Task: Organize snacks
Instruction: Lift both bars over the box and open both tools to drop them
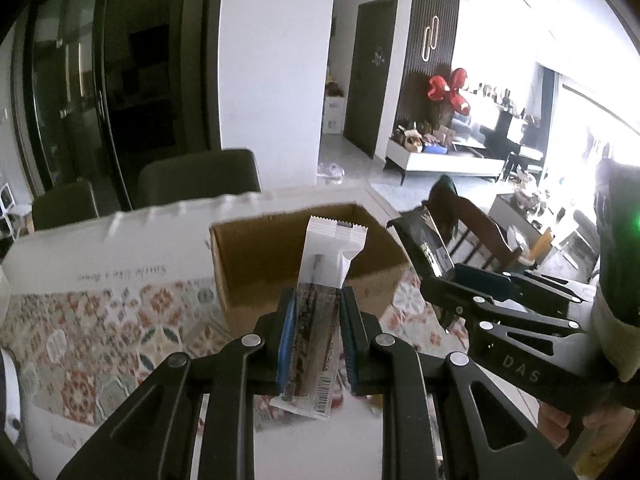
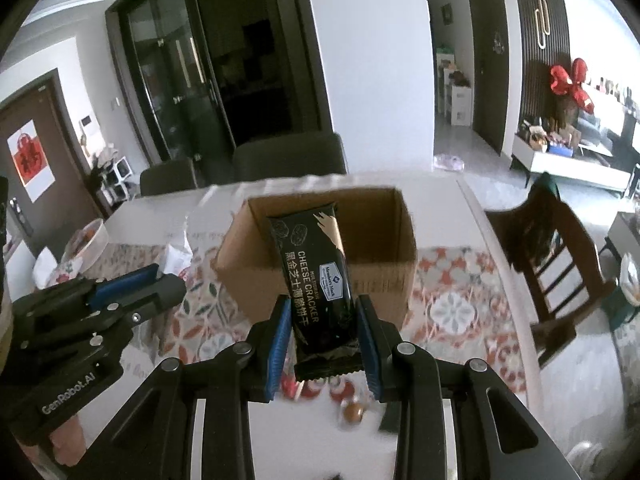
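Transport step: your left gripper clamps white-topped snack bar; right gripper clamps black cheese-cracker packet. Open brown cardboard box ahead of both; next, carry over rim, release inside.

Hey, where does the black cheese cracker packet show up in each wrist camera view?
Left wrist view: the black cheese cracker packet is at right of centre, held in the right hand-held gripper, beside the box's right side.
Right wrist view: it stands upright at centre, clamped between the blue pads, in front of the box.
Shared landmark: the open cardboard box.
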The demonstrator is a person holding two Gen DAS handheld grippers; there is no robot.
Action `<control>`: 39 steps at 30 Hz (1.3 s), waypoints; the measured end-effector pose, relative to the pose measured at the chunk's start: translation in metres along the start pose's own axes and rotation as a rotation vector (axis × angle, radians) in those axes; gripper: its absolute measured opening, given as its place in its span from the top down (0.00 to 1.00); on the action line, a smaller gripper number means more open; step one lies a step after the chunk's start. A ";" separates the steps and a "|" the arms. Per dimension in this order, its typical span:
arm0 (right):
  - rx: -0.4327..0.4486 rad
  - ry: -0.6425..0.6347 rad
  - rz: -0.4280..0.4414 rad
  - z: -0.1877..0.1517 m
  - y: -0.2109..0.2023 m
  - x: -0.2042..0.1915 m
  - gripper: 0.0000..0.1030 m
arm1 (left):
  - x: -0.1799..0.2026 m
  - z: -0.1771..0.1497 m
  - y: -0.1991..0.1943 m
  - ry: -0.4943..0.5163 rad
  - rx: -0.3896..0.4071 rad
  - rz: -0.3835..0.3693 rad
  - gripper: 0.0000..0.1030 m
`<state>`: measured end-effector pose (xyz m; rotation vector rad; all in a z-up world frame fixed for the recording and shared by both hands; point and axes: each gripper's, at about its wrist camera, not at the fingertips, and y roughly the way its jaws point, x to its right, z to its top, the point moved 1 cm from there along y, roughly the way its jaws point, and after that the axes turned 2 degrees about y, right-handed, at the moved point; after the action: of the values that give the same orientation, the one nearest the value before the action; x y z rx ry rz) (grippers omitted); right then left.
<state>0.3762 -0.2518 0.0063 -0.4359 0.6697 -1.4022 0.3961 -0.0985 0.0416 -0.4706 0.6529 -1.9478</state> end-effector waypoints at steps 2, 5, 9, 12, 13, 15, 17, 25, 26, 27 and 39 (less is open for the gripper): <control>0.006 -0.002 0.002 0.008 0.004 0.002 0.68 | -0.002 0.008 0.006 0.006 0.006 0.006 0.79; 0.003 -0.010 0.009 0.021 0.014 0.004 0.68 | -0.005 0.019 0.015 0.015 0.008 0.013 0.79; 0.000 -0.025 0.012 0.035 0.026 0.006 0.68 | -0.010 0.032 0.033 0.011 -0.003 0.016 0.79; -0.008 -0.031 0.011 0.045 0.039 0.008 0.68 | -0.015 0.039 0.050 0.003 -0.019 0.011 0.79; -0.009 -0.031 0.010 0.048 0.042 0.008 0.68 | -0.017 0.042 0.057 -0.001 -0.026 0.010 0.79; -0.015 -0.033 0.013 0.055 0.051 0.011 0.68 | -0.020 0.047 0.068 -0.005 -0.041 0.007 0.79; -0.023 -0.036 0.012 0.061 0.061 0.012 0.68 | -0.021 0.049 0.077 -0.010 -0.054 0.007 0.79; -0.108 -0.051 0.007 0.073 0.110 0.021 0.68 | -0.034 0.052 0.124 -0.024 -0.126 0.018 0.78; -0.115 -0.053 0.004 0.073 0.114 0.022 0.68 | -0.036 0.051 0.130 -0.027 -0.136 0.020 0.78; -0.125 -0.056 0.001 0.072 0.120 0.024 0.68 | -0.038 0.050 0.135 -0.028 -0.143 0.023 0.78; -0.165 -0.027 -0.027 0.068 0.152 0.035 0.40 | -0.049 0.048 0.150 -0.015 -0.157 0.085 0.46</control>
<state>0.5364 -0.2729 -0.0472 -0.5944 0.7632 -1.3692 0.5482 -0.1207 -0.0171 -0.5452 0.8074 -1.8198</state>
